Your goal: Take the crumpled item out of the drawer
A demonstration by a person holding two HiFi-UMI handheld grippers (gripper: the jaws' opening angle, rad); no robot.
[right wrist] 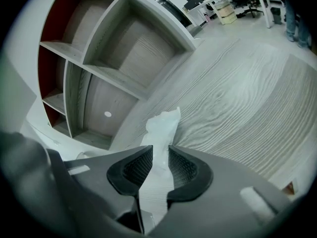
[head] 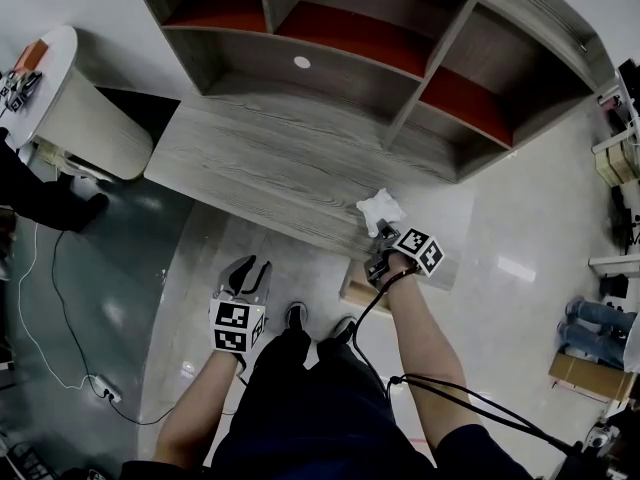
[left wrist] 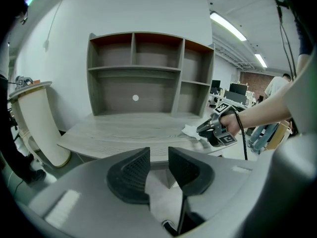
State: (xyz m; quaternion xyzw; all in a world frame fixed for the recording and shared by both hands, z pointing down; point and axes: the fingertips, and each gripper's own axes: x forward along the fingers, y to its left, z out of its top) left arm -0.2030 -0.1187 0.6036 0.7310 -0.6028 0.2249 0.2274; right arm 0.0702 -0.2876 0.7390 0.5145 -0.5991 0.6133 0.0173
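On the grey wood-grain worktop (head: 260, 163), near its front right edge, rests the crumpled white item (head: 381, 209). It stands between the slightly parted right tongs (head: 384, 234). The left tongs (head: 247, 270) hang below that edge, narrowly open and empty. Open worktop spreads leftward.

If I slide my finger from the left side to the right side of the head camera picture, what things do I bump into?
white curved stand → left gripper → crumpled white paper → cardboard box
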